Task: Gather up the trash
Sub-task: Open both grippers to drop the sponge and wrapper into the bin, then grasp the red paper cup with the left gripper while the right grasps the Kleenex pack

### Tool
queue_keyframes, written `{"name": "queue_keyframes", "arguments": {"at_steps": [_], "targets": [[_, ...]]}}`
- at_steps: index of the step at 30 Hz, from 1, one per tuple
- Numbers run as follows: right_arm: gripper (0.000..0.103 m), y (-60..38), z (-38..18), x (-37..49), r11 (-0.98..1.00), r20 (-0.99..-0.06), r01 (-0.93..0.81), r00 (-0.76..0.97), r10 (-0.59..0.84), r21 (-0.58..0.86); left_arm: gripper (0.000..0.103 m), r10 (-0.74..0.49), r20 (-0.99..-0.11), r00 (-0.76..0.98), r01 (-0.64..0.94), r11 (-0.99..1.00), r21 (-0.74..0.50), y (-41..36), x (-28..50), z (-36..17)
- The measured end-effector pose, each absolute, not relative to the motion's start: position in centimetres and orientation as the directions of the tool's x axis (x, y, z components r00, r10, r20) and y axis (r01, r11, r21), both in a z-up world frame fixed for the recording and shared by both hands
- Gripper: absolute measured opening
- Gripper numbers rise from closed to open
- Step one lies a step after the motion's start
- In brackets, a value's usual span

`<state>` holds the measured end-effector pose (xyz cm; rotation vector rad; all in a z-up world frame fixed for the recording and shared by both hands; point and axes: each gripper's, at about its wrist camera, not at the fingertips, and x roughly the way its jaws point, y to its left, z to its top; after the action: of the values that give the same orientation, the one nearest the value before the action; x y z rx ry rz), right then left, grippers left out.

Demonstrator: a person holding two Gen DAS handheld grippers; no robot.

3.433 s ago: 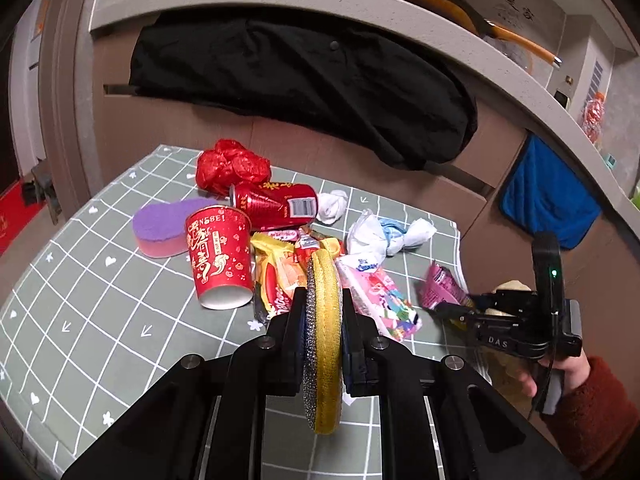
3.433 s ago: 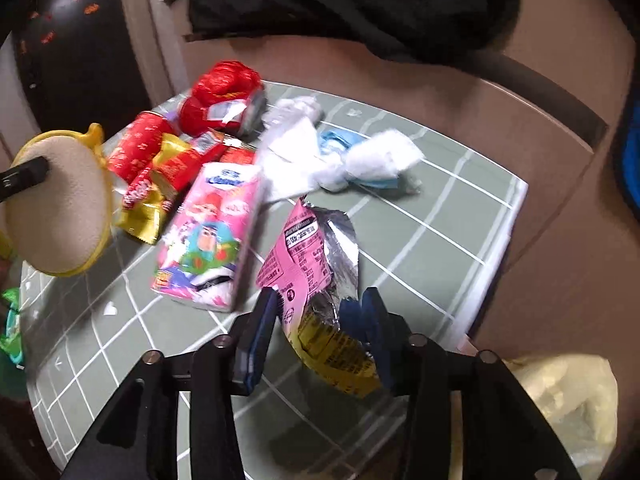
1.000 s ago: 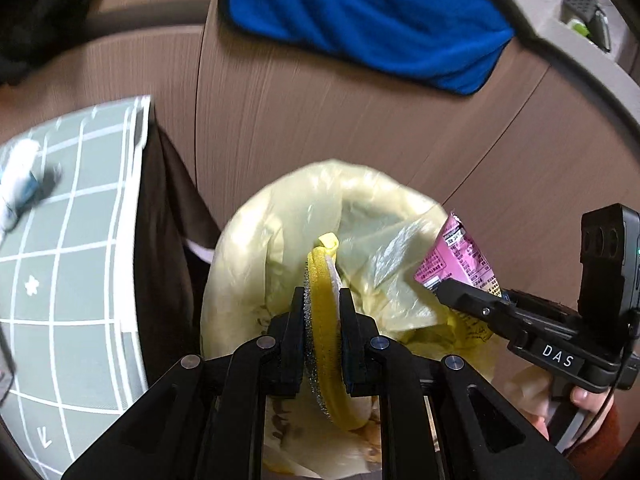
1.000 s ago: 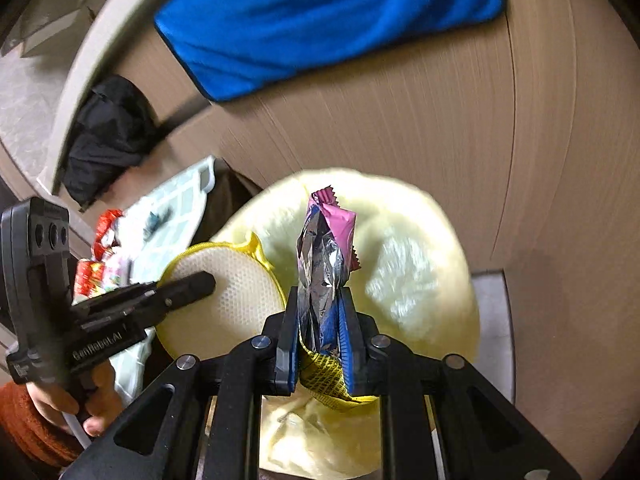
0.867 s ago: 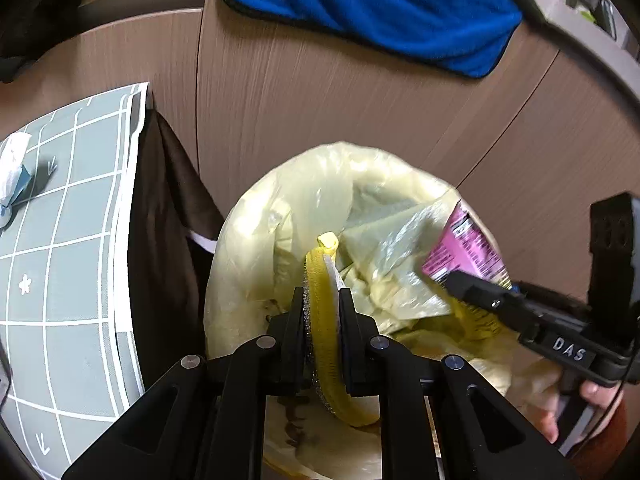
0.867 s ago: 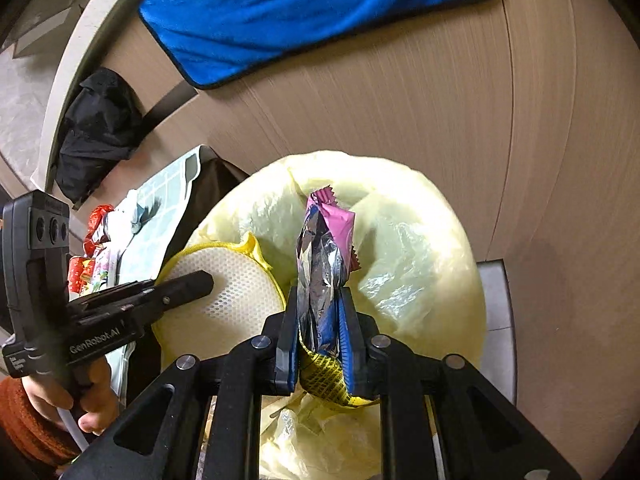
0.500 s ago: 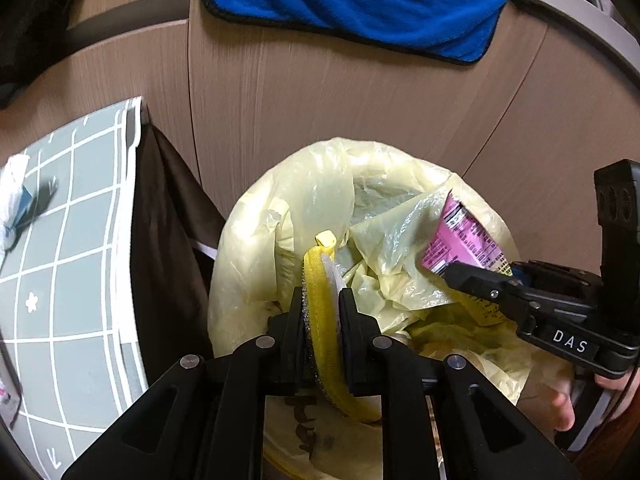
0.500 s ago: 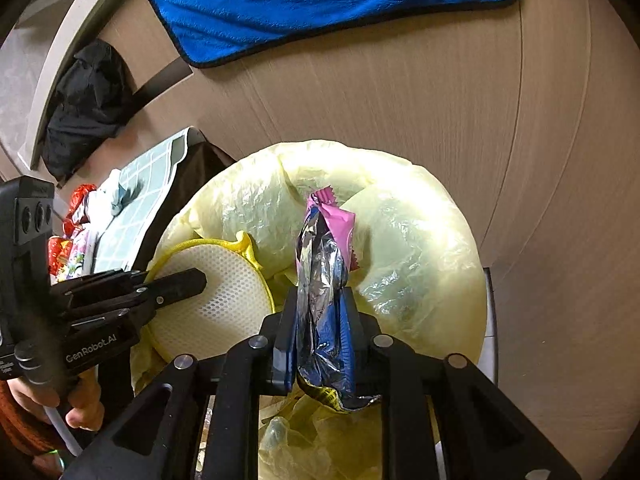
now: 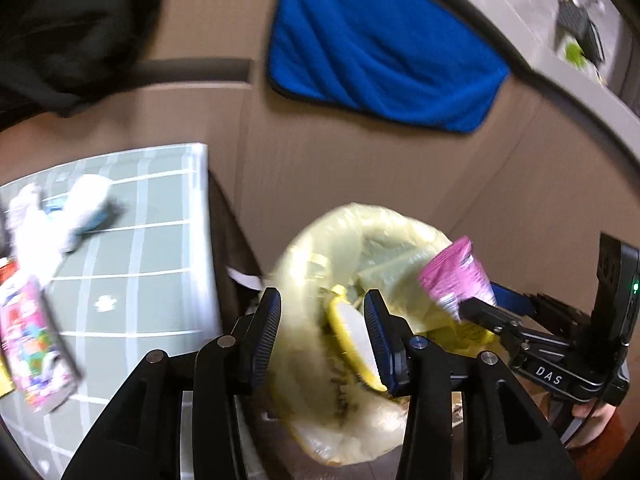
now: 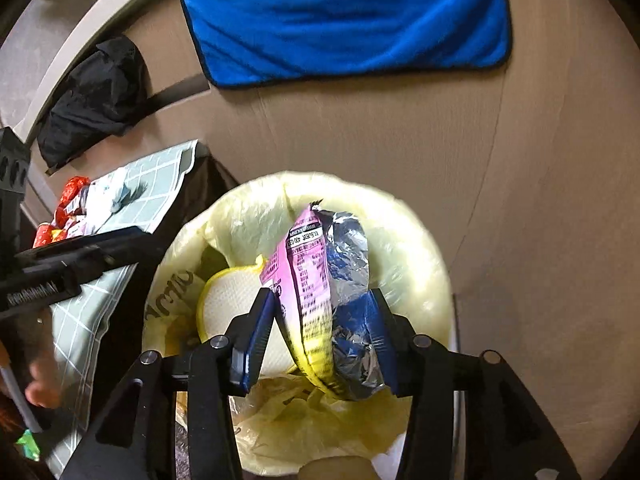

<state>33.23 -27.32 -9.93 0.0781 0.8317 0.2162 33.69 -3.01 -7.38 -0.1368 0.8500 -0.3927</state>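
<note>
Your left gripper (image 9: 322, 334) and right gripper (image 10: 322, 330) both gape apart over the yellow trash bag (image 10: 404, 256); the round sponge (image 10: 228, 304) and pink wrapper (image 10: 308, 280) sit loose between the jaws, table litter (image 9: 32, 320) beyond

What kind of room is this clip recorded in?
Probably a home kitchen or dining corner: a blue towel hangs over a wood-panelled counter front, beside a bin lined with a yellow bag and a table under a checked cloth.
</note>
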Motion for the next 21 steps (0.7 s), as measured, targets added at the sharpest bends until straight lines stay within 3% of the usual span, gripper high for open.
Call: {"name": "queue_keyframes", "arguments": {"at_steps": [8,15,21], "targets": [[0.048,-26.6,-7.2,32.6,0.965,-0.657,-0.14,0.71,0.254,0.223,0.044,-0.179,-0.664,0.726,0.122,0.984,-0.132,5.0,29.1,-4.8],[0.047,-20.1,-5.0,31.9,0.951,-0.656,-0.255,0.69,0.307,0.177,0.044,-0.09,-0.656,0.749,-0.037,0.984,-0.177,14.8,26.0,-3.5],[0.047,-12.2,-3.5,31.2,0.909,-0.635,-0.385,0.665,0.393,0.159,0.044,0.032,-0.669,0.743,-0.166,0.977,-0.137,21.8,23.4,-3.4]]}}
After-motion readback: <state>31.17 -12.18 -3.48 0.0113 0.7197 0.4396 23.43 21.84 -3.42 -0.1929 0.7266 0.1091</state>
